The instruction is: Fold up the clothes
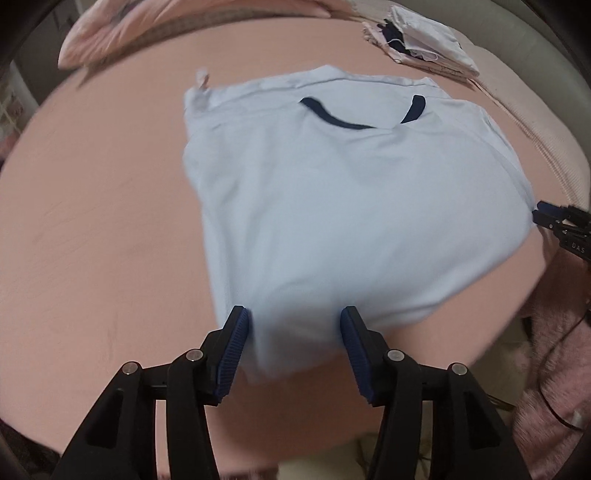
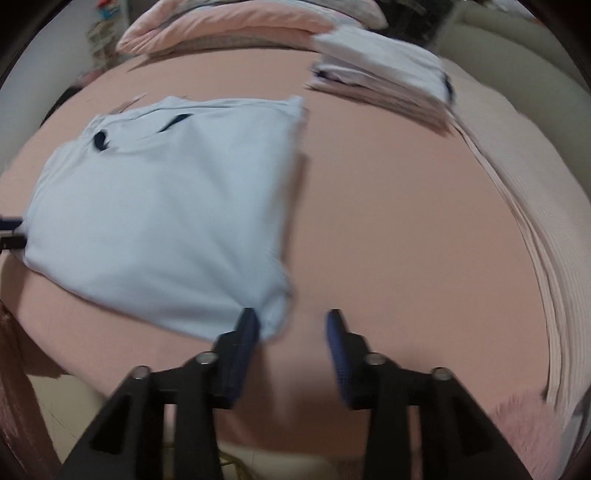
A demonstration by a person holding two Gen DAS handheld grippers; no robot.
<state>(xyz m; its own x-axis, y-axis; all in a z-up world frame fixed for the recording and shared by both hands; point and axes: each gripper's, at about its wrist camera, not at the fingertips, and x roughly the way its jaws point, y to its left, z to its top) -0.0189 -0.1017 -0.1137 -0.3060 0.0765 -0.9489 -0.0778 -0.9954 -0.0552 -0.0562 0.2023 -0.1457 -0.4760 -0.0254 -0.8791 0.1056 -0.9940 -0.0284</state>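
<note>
A pale blue shirt (image 1: pixel 332 206) with a dark navy collar band lies folded into a rough rectangle on the pink bed surface (image 1: pixel 92 240). My left gripper (image 1: pixel 295 317) is open, and the shirt's near left corner lies between its blue pads. The right wrist view shows the same shirt (image 2: pixel 159 214) at the left, with my right gripper (image 2: pixel 291 319) open at its near right corner; the cloth touches the left pad only. The right gripper's tip (image 1: pixel 550 218) also peeks in at the left view's right edge.
A stack of folded clothes (image 2: pixel 384 74), white on top of pink, sits at the far right of the bed. Pink bedding (image 2: pixel 229 26) is bunched along the far edge. A ribbed pink cloth (image 2: pixel 517 221) runs down the right side. A fluffy pink item (image 1: pixel 554 369) lies near right.
</note>
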